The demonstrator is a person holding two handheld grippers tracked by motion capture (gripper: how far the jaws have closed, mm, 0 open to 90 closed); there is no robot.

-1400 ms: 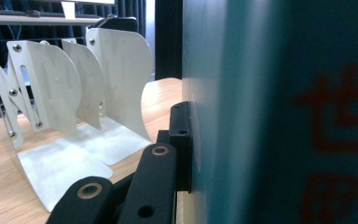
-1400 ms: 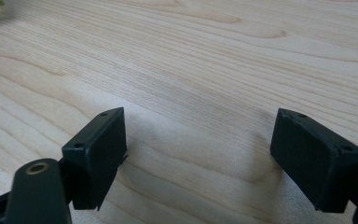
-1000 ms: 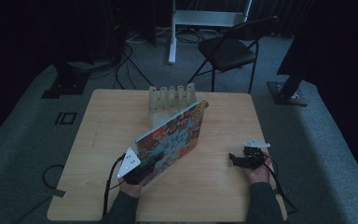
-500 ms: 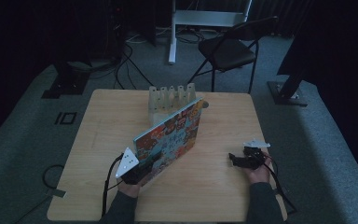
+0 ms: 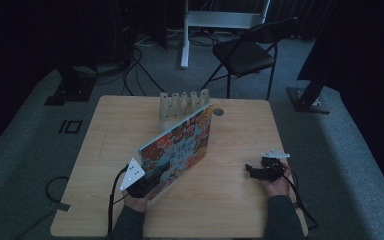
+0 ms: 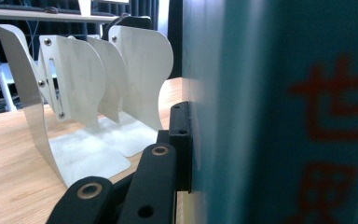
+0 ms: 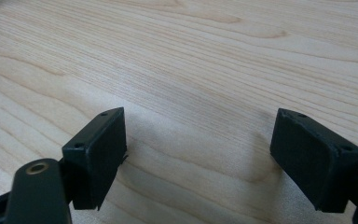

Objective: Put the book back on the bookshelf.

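Note:
A book (image 5: 180, 145) with a colourful cover stands tilted on its edge across the middle of the wooden table (image 5: 110, 130). My left gripper (image 5: 141, 186) is shut on its near lower corner. In the left gripper view one black pad (image 6: 181, 140) presses flat against the teal cover (image 6: 284, 112), and the other jaw is hidden behind the book. A white metal book rack (image 5: 180, 105) with several curved dividers (image 6: 88, 84) stands just beyond the book's far end. My right gripper (image 5: 252, 171) rests at the table's right side, open (image 7: 200, 154) over bare wood.
A small round disc (image 5: 218, 112) lies on the table right of the rack. Beyond the table stand a black folding chair (image 5: 245, 52) and a white stand (image 5: 185, 35). Cables run over the grey floor at the left, and a black base (image 5: 307, 97) sits at the right.

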